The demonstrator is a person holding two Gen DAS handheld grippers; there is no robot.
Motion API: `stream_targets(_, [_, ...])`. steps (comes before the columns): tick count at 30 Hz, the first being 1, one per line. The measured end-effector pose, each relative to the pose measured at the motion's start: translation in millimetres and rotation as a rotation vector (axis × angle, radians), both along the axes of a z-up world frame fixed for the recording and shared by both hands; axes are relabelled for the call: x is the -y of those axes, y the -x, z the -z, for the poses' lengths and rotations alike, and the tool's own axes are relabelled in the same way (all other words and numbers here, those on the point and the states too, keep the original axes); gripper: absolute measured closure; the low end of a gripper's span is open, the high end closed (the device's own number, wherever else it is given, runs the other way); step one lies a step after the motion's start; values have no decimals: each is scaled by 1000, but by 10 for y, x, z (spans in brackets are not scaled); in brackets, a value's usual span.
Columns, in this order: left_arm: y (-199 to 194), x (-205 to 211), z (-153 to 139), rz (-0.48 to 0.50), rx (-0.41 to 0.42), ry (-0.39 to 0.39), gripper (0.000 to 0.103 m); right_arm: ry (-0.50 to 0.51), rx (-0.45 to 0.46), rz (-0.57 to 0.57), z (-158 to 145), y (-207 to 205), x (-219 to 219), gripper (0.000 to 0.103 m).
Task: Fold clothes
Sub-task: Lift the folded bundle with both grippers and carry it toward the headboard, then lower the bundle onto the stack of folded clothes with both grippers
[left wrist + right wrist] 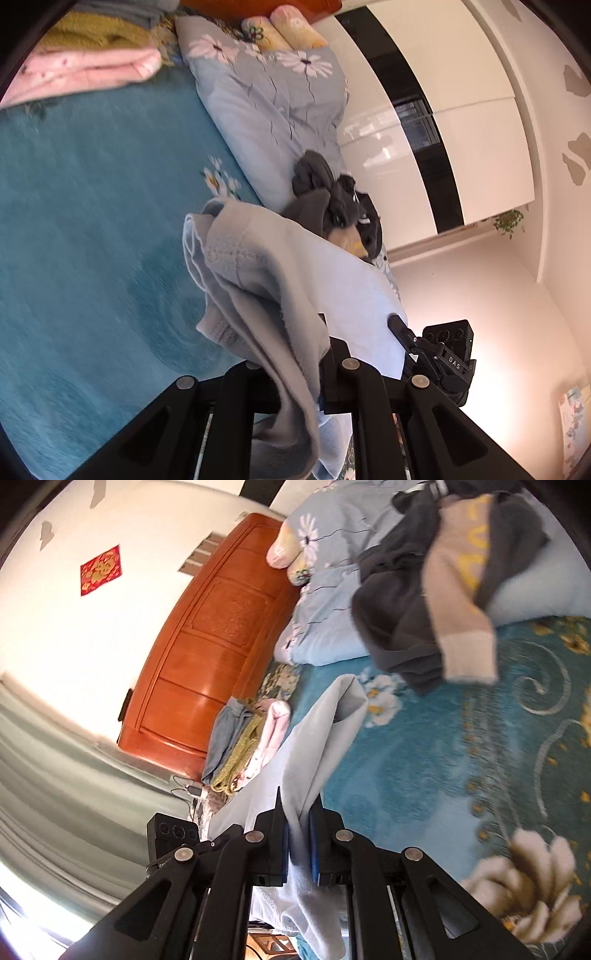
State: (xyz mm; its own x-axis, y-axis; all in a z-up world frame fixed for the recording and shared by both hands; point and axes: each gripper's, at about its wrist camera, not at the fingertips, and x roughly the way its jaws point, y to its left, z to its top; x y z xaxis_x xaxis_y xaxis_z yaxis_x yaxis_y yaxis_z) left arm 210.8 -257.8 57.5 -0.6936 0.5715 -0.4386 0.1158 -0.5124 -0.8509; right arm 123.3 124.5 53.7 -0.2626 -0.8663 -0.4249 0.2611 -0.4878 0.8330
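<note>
Left wrist view: left gripper is clamped on a pale blue-grey garment. Soft fleecy knit with a stitched hem seam, bunched and folded over the fingers. Its long axis runs from the jaws up and left toward the middle of the frame, a loose end hanging down between the black gripper arms. The garment is held up off the teal bedspread, which is blurred, plush-looking, with a floral print. A flat span of the same cloth stretches right to the right gripper, seen side on, its finger touching the cloth edge. Behind it lies a dark grey clothes pile, crumpled, on a grey-blue duvet with a daisy print. Top left sits a folded stack: pink, mustard, grey layers.

Right wrist view: right gripper has its jaws pressed together on the same garment, blue pads pinching a narrow ridge of fabric. The cloth rises from the jaws up and right in a long tapering fold, tip near a white flower on the bedspread. The dark pile, with a beige sleeve showing yellow lettering, is upper right. The folded stack is against a glossy orange wooden headboard, panelled and carved. The left gripper's body is at lower left.
</note>
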Motion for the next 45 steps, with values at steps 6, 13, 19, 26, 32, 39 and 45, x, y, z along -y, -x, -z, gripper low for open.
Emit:
stream_targets(6, [3, 1070, -351, -134, -48, 82, 92, -20, -73, -168, -352, 514, 1377, 94])
stream_targets(13, [104, 2290, -536, -265, -74, 123, 92, -47, -141, -325, -684, 1073, 2903, 94])
stream_targets(19, [341, 3122, -512, -360, -79, 138, 91, -69, -193, -405, -798, 1482, 4027, 94])
stream_targets(26, [666, 3730, -520, -434, -100, 242, 91, -91, -238, -424, -694, 1930, 4922, 94])
stream_targets(32, [831, 3968, -171, -456, -45, 285, 92, -81, -237, -410, -465, 2195, 5370, 94])
stream_targets(39, [785, 4021, 269, -435, -3, 253, 86, -180, -182, -402, 114, 2277, 5549, 94])
stream_targets(45, [660, 4059, 157, -429, 18, 240, 77, -147, -154, -411, 220, 2328, 5448, 92])
